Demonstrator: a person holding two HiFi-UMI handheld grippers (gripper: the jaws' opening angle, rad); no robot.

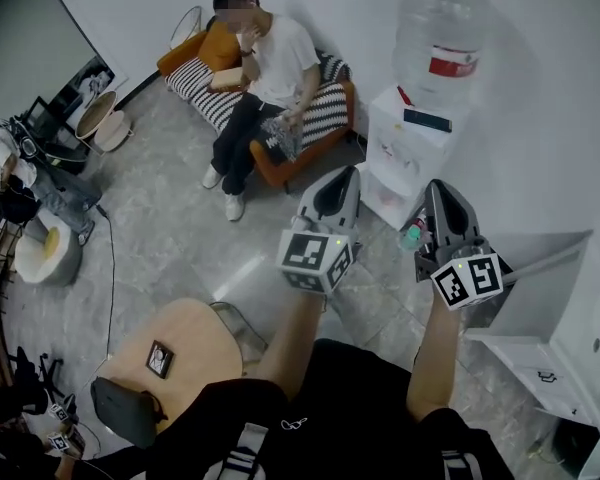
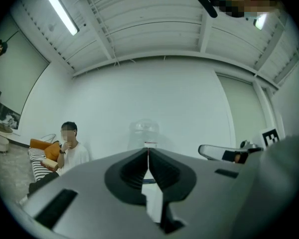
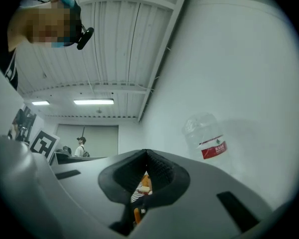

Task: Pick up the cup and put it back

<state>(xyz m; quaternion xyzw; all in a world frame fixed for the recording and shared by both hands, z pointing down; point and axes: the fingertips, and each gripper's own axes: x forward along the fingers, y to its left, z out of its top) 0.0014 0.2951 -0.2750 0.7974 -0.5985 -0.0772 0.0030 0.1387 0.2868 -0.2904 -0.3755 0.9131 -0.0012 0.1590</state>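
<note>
Cup is not plainly visible, so the grey left tongs (image 2: 148, 152) and grey right tongs (image 3: 146, 153), both closed and empty, probably point toward the white water dispenser (image 1: 405, 153) seeking it.

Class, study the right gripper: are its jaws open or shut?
Shut. In its own view, the right gripper shows its jaws meeting at the tips, with nothing clamped between them.

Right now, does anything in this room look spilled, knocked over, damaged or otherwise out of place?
Nothing stands out. The water bottle sits upright on its dispenser, and the floor shows no spill. The left gripper and the right gripper are both shut with nothing held between their jaws.
</note>
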